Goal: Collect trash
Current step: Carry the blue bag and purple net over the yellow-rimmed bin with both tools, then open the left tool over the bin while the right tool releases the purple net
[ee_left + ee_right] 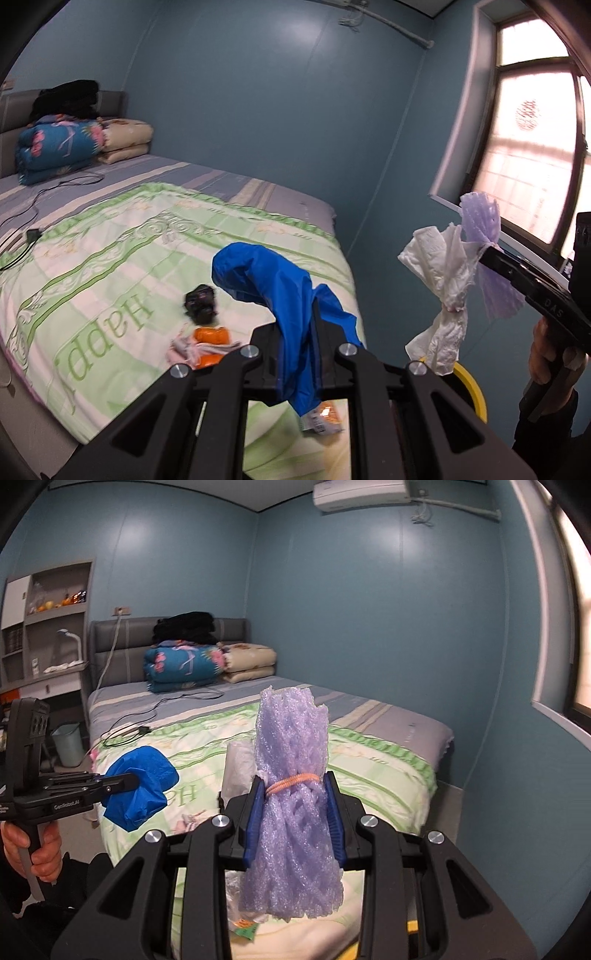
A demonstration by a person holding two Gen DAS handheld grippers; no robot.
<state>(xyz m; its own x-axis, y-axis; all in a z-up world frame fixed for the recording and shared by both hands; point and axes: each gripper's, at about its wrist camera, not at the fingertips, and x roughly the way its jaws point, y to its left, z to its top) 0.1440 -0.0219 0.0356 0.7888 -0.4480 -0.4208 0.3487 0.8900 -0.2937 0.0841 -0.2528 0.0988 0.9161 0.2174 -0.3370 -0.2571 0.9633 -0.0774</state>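
In the left wrist view my left gripper (314, 321) is shut on a crumpled blue plastic bag (258, 273), held above the bed's foot. At right my right gripper (489, 253) pinches a purple foam net (480, 218) together with white tissue (443, 280). The right wrist view shows the right gripper (295, 788) shut on the foam net (291, 812), bound by an orange rubber band (291, 781); clear plastic (238, 771) sticks out behind it. The left gripper (127, 781) with the blue bag (142, 786) hangs at left. On the green quilt (92, 277) lie a black item (201, 304), an orange packet (210, 343) and an orange wrapper (323, 417).
A pale blue wastebasket (68, 744) stands on the floor left of the bed, under a shelf unit (48, 627). Folded quilts (184, 668) and a charger cable (147, 720) occupy the bed's head. A yellow rim (471, 384) shows below the tissue. A window (532, 147) is at right.
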